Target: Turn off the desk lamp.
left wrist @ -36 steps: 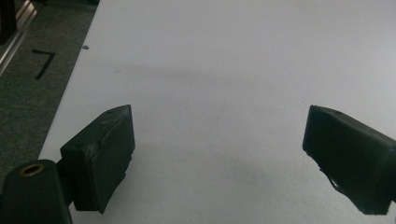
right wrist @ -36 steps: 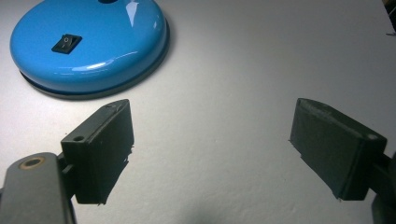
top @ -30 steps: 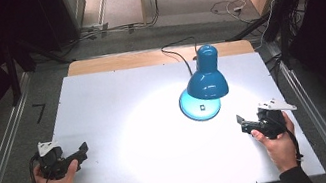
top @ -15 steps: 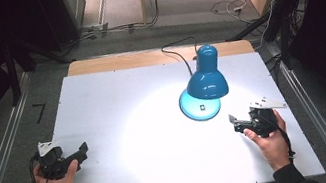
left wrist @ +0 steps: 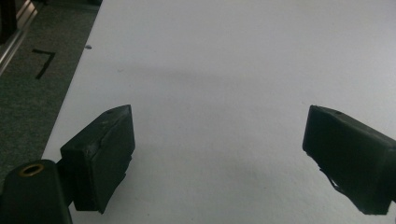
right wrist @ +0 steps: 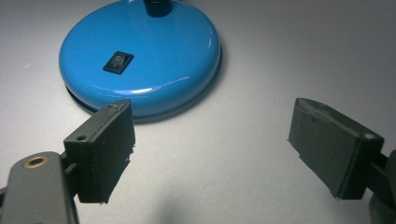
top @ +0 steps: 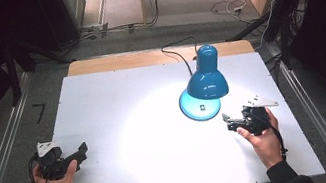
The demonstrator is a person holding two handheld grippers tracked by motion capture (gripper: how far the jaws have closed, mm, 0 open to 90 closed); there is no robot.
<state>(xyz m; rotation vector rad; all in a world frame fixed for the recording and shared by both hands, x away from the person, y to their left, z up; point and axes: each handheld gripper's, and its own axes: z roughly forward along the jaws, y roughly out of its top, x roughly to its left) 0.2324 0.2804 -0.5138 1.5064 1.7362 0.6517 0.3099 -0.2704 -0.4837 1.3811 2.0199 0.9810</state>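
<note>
My right claw (right wrist: 212,149) gapes empty near the glossy blue desk lamp (top: 205,83), its black rocker switch (right wrist: 118,62) on the round base.

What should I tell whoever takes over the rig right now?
Left tongs: open, holding nothing, low over the white table at its near left.
Right tongs: open, holding nothing, just short of the blue lamp base, not touching it.
Lamp: upright at right of centre, lit, switch on the base facing the right tongs.
Done: approach. Left: probably pressing the switch.
</note>
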